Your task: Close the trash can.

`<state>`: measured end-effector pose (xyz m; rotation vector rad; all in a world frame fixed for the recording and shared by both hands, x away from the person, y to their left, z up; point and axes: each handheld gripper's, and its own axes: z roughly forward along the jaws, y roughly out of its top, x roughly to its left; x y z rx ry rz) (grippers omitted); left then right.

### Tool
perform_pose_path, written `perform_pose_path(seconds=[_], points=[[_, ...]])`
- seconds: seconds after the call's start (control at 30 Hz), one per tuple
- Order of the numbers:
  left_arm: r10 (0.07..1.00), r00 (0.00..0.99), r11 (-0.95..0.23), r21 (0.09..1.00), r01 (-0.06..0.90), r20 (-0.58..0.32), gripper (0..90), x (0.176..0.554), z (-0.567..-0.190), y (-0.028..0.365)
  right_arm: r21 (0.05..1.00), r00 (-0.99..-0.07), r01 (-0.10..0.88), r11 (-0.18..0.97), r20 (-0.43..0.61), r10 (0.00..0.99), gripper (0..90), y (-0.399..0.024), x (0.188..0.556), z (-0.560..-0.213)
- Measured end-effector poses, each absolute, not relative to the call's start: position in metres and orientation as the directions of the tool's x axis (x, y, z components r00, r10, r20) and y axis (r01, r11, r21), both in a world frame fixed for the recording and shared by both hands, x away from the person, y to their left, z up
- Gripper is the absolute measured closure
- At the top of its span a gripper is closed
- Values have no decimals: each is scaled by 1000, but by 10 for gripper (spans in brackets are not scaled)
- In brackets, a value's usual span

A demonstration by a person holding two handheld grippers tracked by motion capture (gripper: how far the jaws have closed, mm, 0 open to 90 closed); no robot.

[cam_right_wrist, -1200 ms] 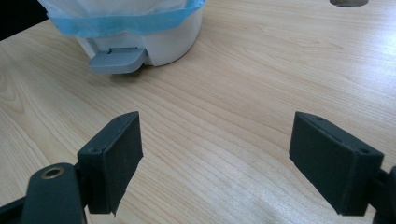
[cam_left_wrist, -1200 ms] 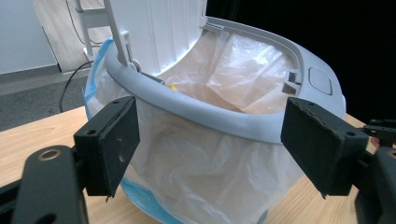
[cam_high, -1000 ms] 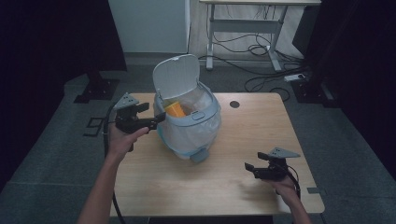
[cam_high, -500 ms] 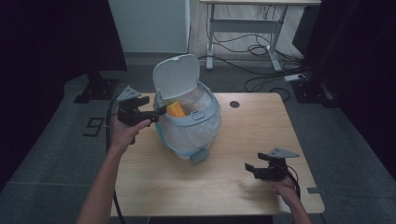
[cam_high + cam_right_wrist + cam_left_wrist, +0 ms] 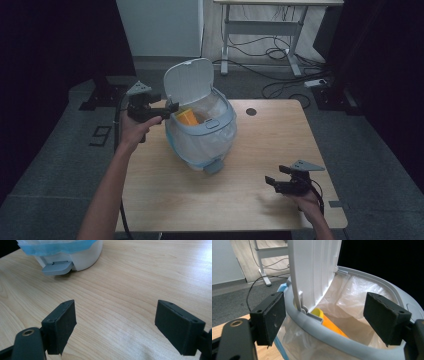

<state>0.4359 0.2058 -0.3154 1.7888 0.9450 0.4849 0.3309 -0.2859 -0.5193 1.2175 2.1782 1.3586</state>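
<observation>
A pale blue-grey bin (image 5: 202,135) lined with a clear plastic bag stands at the middle of the wooden table (image 5: 210,200). Its white lid (image 5: 189,82) stands raised, and an orange object (image 5: 187,117) lies inside. My left gripper (image 5: 167,106) hovers open at the bin's left rim, just below the lid. In the left gripper view the lid (image 5: 312,270), the grey rim (image 5: 332,336) and the orange object (image 5: 332,326) show between the wide jaws of the gripper (image 5: 328,315), with no pad touching them. My right gripper (image 5: 271,183) rests open near the front right of the table, and nothing lies between the jaws of that gripper (image 5: 116,325).
The bin's grey foot pedal (image 5: 57,267) points toward the right gripper. A round cable hole (image 5: 251,111) sits at the table's far side. Behind the table stand a desk frame (image 5: 260,30) and floor cables (image 5: 280,87). Bare wood lies between the bin and the right gripper.
My left gripper has moved away from the person and slightly up, closing in on the bin's rim under the lid. The right gripper has stayed put.
</observation>
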Motion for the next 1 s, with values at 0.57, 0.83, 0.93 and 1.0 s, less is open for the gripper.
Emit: perform_pose_path(seconds=[0.57,0.83,0.93,1.0], points=[[750,658,-196,924,329,-75,188,458,-289,191,838,-580,514,185,181,794,168,-290,331,-521],[733,677,-213,925,315,-62,188,453,-289,187,835,-582,516,190,180,793,168,-289,331,-522],[716,696,-226,924,310,-58,187,449,-289,183,834,-581,519,188,182,794,168,-289,331,-522],[705,707,-231,922,311,-62,182,447,-289,180,835,-579,518,185,184,794,168,-289,331,-521]])
